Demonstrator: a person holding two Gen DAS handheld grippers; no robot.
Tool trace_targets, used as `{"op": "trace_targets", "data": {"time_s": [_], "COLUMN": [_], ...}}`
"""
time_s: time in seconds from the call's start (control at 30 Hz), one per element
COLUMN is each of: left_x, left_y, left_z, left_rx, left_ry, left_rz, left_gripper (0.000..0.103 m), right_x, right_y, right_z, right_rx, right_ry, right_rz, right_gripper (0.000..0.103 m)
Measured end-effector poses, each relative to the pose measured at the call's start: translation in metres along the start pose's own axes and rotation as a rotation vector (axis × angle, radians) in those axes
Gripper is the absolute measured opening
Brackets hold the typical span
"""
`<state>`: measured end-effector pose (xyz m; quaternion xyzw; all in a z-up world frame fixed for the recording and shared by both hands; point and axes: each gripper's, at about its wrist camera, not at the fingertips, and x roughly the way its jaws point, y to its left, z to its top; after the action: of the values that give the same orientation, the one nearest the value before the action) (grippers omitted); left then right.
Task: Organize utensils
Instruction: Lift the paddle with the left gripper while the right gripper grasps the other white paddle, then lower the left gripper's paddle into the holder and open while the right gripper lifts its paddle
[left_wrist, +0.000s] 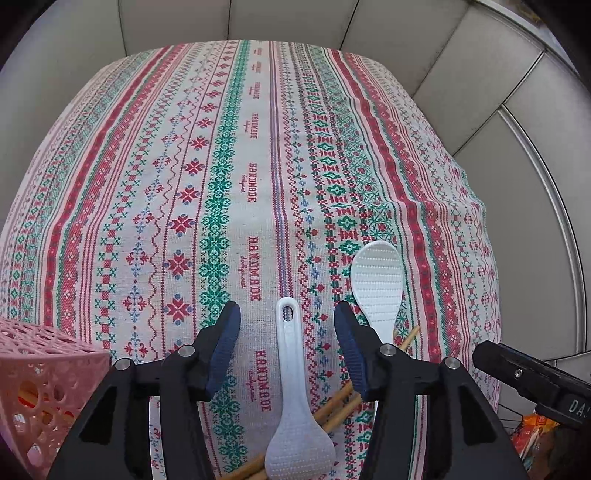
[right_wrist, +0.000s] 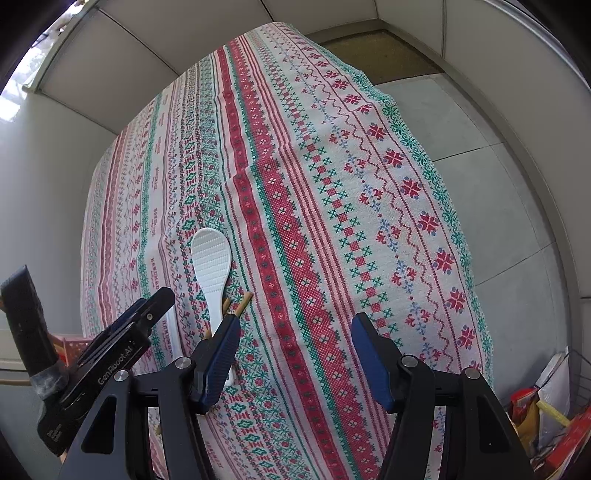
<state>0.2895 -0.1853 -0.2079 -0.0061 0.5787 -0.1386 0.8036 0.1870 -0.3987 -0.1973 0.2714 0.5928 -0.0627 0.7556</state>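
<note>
Between parted left gripper (left_wrist: 287, 341) fingers, 1 white rice paddle (left_wrist: 293, 398)

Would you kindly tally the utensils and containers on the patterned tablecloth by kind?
White plastic rice paddles: 2
Wooden chopsticks: at least 3, partly hidden under the paddles
Pink perforated plastic basket: 1
Total: at least 6

Surface (left_wrist: 258, 147) under a red-green patterned cloth (left_wrist: 369, 177), two white rice paddles (left_wrist: 375, 286) lying over wooden chopsticks (left_wrist: 341, 404), pink perforated basket (left_wrist: 40, 373) at its left edge
</note>
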Motion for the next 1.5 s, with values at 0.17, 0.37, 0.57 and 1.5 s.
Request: {"op": "trace_targets", "data": {"time_s": [0.17,0.37,0.57,1.5], "left_x": [0.007,-0.001,-0.030,-0.114], "left_y": [-0.010,-0.006,-0.010,0.019], "left_z": [-0.002,-0.007,-0.026,-0.100], "left_rx": [0.062,0.071,0.134,0.294], "left_ry": [-0.017,0.006,-0.010,-0.100], "left_rz": [0.064,0.040,0.006,-0.036], "left_gripper": [0.015,0.015,0.015,0.015], "right_x": [0.002,0.009,0.021,0.087], "right_y": [-0.005,-0.004,0.020,0.142], "right_z": [0.004,0.014,0.025,0.024], "right_rx": [0.013,0.010,-0.037,-0.333], "right_ry": [-0.001,0.000,0.005,-0.105], "right_rz": [0.001,0.026,0.043,-0.225], "right_gripper": [0.064,0.064,0.063,0.047]}}
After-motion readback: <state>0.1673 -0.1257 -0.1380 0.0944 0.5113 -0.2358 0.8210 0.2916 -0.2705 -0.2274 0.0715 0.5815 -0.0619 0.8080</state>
